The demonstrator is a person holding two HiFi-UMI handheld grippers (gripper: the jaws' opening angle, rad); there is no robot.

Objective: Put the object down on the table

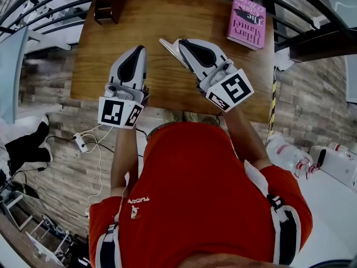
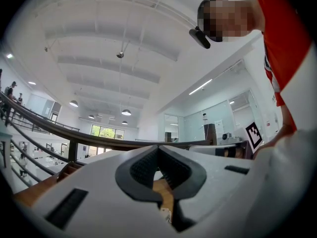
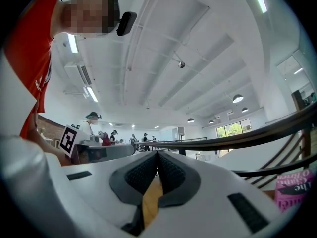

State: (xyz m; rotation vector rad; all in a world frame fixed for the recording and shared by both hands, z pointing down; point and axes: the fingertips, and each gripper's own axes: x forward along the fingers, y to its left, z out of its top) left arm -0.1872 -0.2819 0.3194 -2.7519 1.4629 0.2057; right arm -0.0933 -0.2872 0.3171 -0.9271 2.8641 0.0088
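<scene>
Both grippers hover low over the wooden table [image 1: 167, 21], side by side, pointing away from me. My left gripper [image 1: 138, 49] is shut, its dark pads [image 2: 143, 167] meeting at the tip with nothing between them. My right gripper [image 1: 182, 42] is also shut, and its pads [image 3: 171, 172] hold nothing that I can see. A thin pale flat strip [image 1: 168, 48] runs along the left side of the right gripper's tip. I cannot tell what it is or whether it touches the gripper.
A pink book [image 1: 247, 22] lies at the table's far right corner. A dark wooden holder [image 1: 108, 5] stands at the far left corner. Dark railings [image 1: 44, 15] run beyond the table's far edge. A power strip [image 1: 81, 143] with cables lies on the floor at my left.
</scene>
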